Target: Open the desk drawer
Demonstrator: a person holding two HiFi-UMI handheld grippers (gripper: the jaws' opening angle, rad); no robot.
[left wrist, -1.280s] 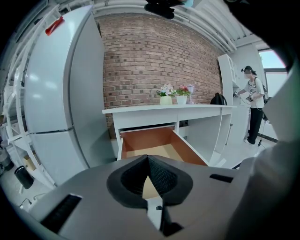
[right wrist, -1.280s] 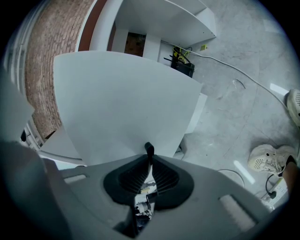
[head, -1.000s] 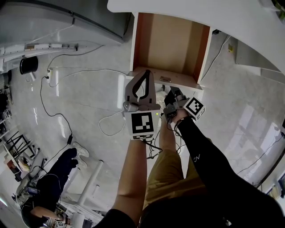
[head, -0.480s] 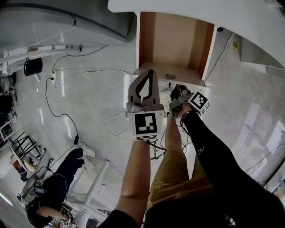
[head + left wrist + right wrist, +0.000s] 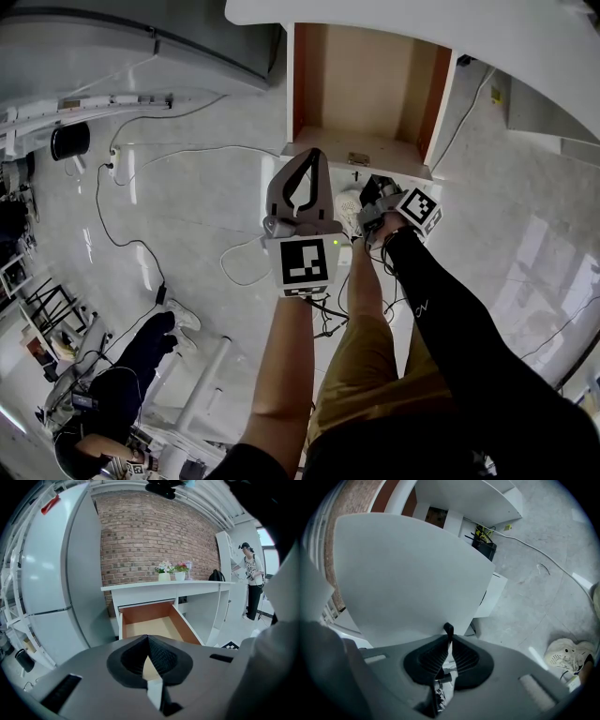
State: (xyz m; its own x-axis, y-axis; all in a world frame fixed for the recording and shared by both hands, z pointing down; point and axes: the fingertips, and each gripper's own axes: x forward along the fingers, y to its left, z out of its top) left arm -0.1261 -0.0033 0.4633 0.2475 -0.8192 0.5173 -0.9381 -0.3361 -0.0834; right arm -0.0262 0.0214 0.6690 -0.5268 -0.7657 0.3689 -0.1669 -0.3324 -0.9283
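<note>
Right gripper (image 5: 448, 638): jaws drawn almost together, pinching a small dark handle (image 5: 448, 629) that stands at their tips against the white drawer front (image 5: 408, 573). The grip is at the tips only and looks shallow.

Left gripper (image 5: 148, 640): jaws closed on nothing, held clear of the work, pointing toward the drawer from just beside the right gripper.

Drawer (image 5: 366, 89): single unit under the white desk (image 5: 422, 23), pulled well out toward the person. Brown sides and a pale wooden bottom, with no contents visible. Judged open, or very nearly at full travel.

Handling, judged:
- Empty box, so likely light. The resistance would come from the runners rather than from weight.
- Rigid panels with nothing fragile about them, though the painted front looks smooth and offers the pads little purchase.
- Best hold is the handle at the middle of the front. A straight pull there should keep the box from skewing.
- The handle is thin and small, so a sideways or downward tug risks slipping off it.

Also present: pale shoe (image 5: 567, 656) and a cable (image 5: 534, 550) on the floor beneath.
</note>
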